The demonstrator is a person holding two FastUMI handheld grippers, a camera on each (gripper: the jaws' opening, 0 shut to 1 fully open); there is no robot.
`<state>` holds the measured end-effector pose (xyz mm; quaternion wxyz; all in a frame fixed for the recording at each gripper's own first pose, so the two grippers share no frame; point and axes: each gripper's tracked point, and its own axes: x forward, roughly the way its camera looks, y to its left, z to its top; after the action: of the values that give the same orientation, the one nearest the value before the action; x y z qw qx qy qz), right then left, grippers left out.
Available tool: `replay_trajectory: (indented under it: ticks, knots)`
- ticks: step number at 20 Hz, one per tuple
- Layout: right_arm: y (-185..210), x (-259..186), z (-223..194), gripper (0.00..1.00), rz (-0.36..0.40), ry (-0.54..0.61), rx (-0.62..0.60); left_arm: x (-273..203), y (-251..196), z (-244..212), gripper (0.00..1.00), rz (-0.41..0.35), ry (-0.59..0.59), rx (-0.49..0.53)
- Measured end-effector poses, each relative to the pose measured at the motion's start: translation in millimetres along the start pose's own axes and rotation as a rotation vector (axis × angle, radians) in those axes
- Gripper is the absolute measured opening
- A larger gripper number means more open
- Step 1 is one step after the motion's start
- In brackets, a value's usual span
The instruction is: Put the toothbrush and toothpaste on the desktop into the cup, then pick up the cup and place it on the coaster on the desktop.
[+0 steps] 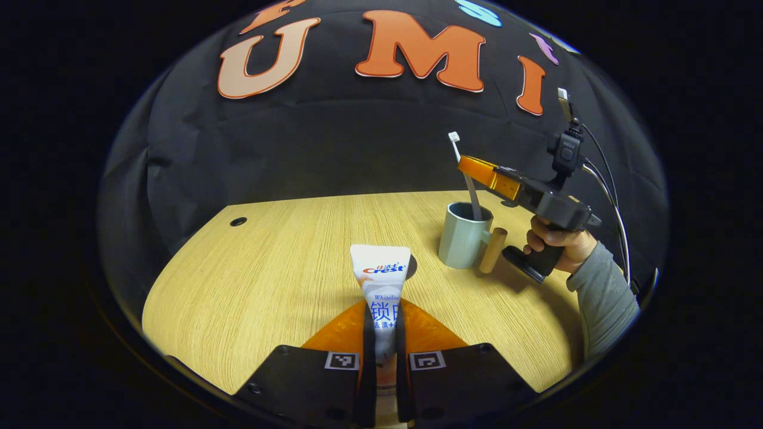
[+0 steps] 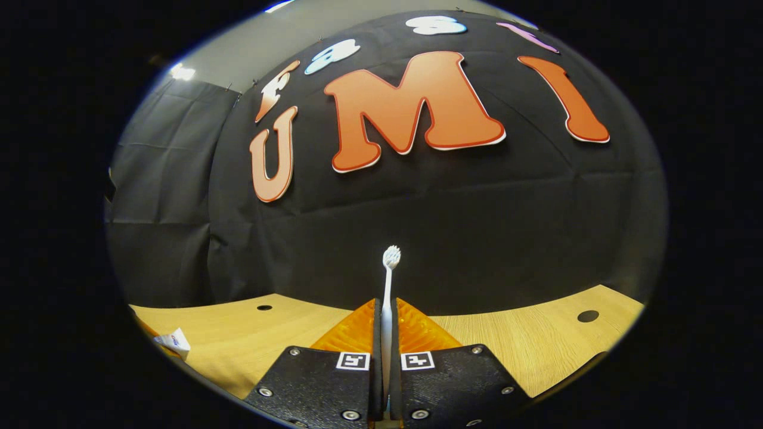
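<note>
Nearest the lens, the left gripper (image 1: pixel 381 333) pinches the toothpaste (image 1: pixel 381 280) above the desktop (image 1: pixel 250 286). Far right, the right gripper (image 1: pixel 477 171) clamps the toothbrush (image 1: pixel 465 173), handle end apparently inside the cup (image 1: pixel 464 235). Step: loading the cup. Next: free the brush, then carry the paste over. Coaster unidentified.

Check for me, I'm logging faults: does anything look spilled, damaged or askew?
Nothing stands out. The cup stands upright on the desk; the toothbrush is in it, and the left gripper holds the toothpaste.
</note>
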<state>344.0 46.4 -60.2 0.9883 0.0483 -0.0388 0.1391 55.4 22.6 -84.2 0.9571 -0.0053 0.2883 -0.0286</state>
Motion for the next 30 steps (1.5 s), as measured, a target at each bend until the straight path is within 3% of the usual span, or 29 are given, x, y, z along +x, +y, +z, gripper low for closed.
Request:
replay_trajectory:
  ticks: [2, 6, 12, 19, 20, 25, 28, 30]
  knots:
    - [1, -2, -6, 0.05, -0.002, 0.017, -0.016, -1, -2, 5, 0.13, -0.008, -0.006, -0.001]
    - [-7, -10, -14, 0.05, -0.02, 0.045, -0.033, 1, 4, 20, 0.2, -0.004, -0.042, 0.002]
    - [-13, -19, -15, 0.07, -0.044, 0.071, -0.026, 13, 2, 33, 0.17, -0.037, -0.08, 0.0]
    - [-13, -34, -31, 0.1, -0.062, 0.143, -0.02, 36, -20, 69, 0.2, -0.072, -0.124, 0.003]
    - [-12, -35, -30, 0.1, -0.061, 0.142, -0.018, 39, -24, 75, 0.16, -0.079, -0.135, 0.008]
    - [-11, -48, -27, 0.1, -0.049, 0.151, -0.002, 64, -43, 102, 0.16, -0.116, -0.186, 0.017]
    - [-8, -63, -28, 0.12, -0.031, 0.181, 0.002, 76, -55, 115, 0.16, -0.141, -0.225, 0.02]
    - [-9, -71, -28, 0.2, -0.035, 0.19, 0.019, 75, -65, 118, 0.16, -0.147, -0.212, 0.036]
